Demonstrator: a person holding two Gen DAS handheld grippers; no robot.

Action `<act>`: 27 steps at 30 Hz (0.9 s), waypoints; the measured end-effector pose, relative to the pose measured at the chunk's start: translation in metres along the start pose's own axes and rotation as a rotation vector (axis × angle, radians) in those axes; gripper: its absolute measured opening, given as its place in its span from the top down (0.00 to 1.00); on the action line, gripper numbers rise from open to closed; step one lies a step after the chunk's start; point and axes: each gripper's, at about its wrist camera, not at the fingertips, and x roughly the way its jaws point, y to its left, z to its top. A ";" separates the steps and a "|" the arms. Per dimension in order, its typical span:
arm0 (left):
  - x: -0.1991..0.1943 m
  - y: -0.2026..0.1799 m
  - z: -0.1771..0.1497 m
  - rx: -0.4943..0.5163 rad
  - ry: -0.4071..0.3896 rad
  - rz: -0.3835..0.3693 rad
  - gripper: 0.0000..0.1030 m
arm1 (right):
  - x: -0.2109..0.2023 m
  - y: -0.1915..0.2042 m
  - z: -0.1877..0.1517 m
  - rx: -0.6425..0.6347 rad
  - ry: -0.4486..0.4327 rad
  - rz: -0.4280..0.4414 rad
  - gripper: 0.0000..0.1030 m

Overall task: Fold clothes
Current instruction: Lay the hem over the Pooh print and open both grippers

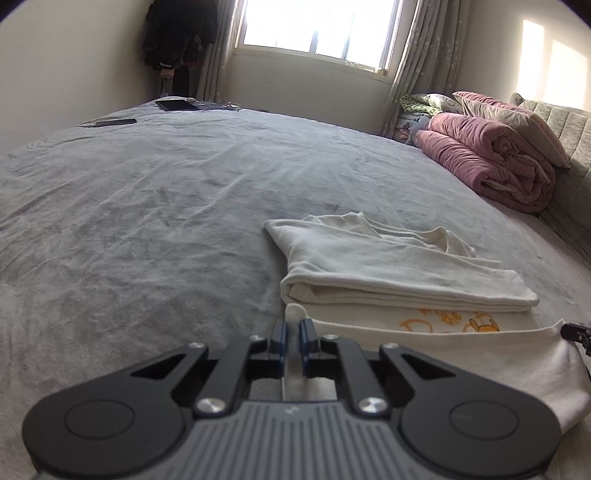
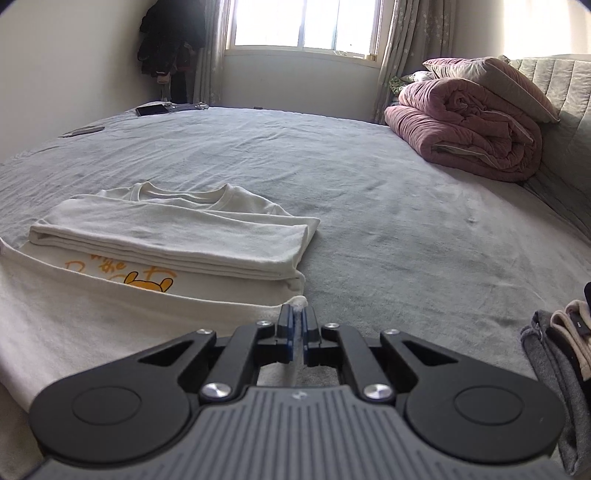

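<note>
1. White T-shirt (image 2: 122, 321) with an orange cartoon print is lying partly folded on the grey bed (image 1: 155, 206), its near hem being pinched at both corners: the left gripper (image 1: 291, 334) is clamping the left corner, the right gripper (image 2: 294, 325) the right corner, jaws nearly together on cloth.

2. Collar end is pointing away toward the window (image 1: 314, 26), hem end toward the cameras; with the top section already doubled over, the garment's long axis is now running side to side across the bed, along the taut hem.

3. Risk, as judged here: only a small tuft of fabric is showing past each pair of pads, so a quick lift could be pulling a corner free and dropping the hem crooked.

4. Uneven travel between the two hands could be skewing the fold, leaving the edge off square against the doubled section (image 2: 173, 240).

5. Dragging rather than lifting could be sliding the whole shirt over the bedsheet and rumpling the layers underneath.

6. Rolled pink quilt (image 2: 469, 125) and the pile of grey and beige clothes (image 2: 557, 354) are sitting well apart, posing no obstruction.
</note>
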 end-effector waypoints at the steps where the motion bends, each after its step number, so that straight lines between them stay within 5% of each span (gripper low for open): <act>1: 0.002 -0.001 -0.002 0.005 -0.002 0.007 0.93 | 0.002 0.001 -0.001 -0.001 0.004 -0.008 0.95; 9: 0.010 -0.006 -0.009 0.048 0.027 0.044 0.92 | 0.010 0.004 -0.007 0.004 0.032 -0.025 0.95; 27: 0.012 -0.020 -0.013 0.124 -0.058 0.103 0.92 | 0.013 0.016 -0.010 -0.007 0.006 -0.108 0.95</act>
